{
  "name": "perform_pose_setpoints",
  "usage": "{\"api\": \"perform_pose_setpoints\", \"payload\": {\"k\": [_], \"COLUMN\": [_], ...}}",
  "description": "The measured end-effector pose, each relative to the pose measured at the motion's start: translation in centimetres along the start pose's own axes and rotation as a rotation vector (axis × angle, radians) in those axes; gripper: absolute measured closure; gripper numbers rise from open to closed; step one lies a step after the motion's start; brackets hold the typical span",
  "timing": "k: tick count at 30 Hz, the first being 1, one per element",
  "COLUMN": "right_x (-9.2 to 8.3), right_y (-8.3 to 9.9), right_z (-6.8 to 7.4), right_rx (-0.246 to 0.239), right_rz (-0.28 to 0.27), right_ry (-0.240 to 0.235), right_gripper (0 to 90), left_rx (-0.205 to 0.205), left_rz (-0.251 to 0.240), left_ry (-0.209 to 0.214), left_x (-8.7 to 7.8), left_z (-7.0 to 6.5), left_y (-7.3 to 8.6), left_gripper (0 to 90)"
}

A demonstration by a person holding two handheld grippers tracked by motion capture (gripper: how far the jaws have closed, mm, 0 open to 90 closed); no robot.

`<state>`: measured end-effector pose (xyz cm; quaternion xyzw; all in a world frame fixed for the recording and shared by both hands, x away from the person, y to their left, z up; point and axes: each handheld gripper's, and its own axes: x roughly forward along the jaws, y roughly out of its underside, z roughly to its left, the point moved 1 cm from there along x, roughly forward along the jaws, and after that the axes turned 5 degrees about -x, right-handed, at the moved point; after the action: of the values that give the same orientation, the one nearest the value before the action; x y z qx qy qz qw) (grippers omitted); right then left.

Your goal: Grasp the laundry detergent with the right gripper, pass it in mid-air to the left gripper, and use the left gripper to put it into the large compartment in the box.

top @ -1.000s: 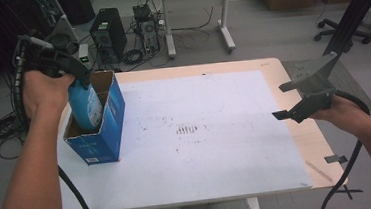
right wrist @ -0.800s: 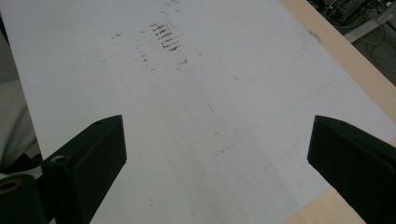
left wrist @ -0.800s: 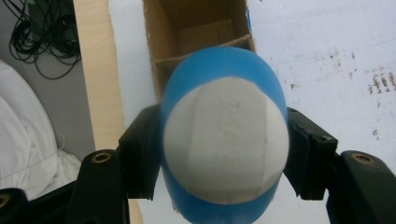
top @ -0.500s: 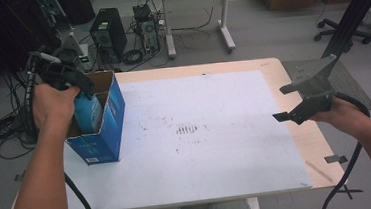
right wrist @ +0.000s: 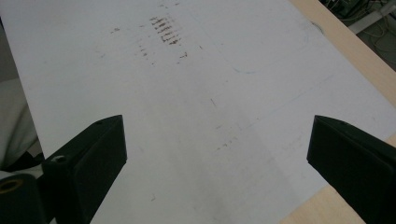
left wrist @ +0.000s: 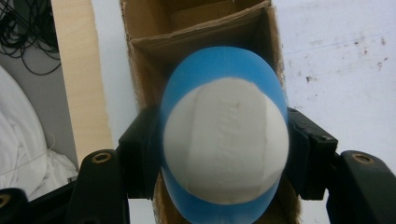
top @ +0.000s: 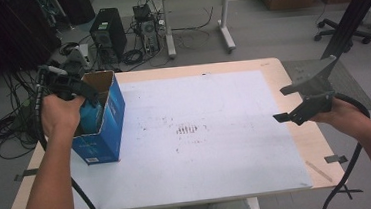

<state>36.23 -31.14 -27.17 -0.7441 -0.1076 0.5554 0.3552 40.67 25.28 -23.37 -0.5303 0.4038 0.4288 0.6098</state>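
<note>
Now that the left gripper (left wrist: 219, 154), clamped on the blue bottle (left wrist: 224, 140), has sunk lower, the bottle is partly inside the blue box (top: 106, 126) beneath it, nearly packed, while the right gripper (right wrist: 215, 154) waits wide open.

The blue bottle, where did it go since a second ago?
The left gripper, shut on the blue bottle, carried it down deeper into the blue box. Nothing was let go. The box, the right gripper with its fingers open, and the white table stayed put.
</note>
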Motion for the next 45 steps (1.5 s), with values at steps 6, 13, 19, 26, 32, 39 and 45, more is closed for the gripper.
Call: {"api": "perform_pose_setpoints", "payload": {"k": [6, 13, 19, 26, 32, 39, 45], "right_x": [0.2, 0.5, 0.7, 0.8, 0.9, 1.0, 1.3], "right_y": [0.1, -0.1, -0.2, 0.1, 0.4, 0.6, 0.7], "right_z": [0.0, 0.0, 0.1, 0.1, 0.2, 0.2, 0.2], "right_rx": [0.004, 0.002, 0.002, 0.011, 0.018, 0.022, 0.023], "right_rz": [0.006, 0.01, 0.015, 0.01, 0.015, 0.015, 0.02], "right_ry": [-0.003, -0.009, -0.011, -0.011, -0.014, -0.016, -0.021], "right_gripper": [4.4, 4.4, 4.5, 4.5, 4.6, 4.6, 4.6], "left_rx": [-0.001, 0.008, 0.002, 0.0, 0.0, -0.002, -0.001], "left_rz": [0.004, 0.013, 0.024, 0.036, 0.046, 0.044, 0.04], "left_ry": [0.003, -0.001, 0.01, 0.018, 0.023, 0.03, 0.034], "left_x": [1.2, 2.4, 3.1, 3.8, 4.4, 4.7, 4.8], "left_z": [0.1, 0.1, 0.2, 0.2, 0.1, 0.3, 0.3], "left_y": [0.3, 0.6, 0.7, 0.8, 1.0, 1.0, 0.9], "left_gripper": [38.2, 38.2, 38.2, 38.2, 38.2, 38.1, 38.0]}}
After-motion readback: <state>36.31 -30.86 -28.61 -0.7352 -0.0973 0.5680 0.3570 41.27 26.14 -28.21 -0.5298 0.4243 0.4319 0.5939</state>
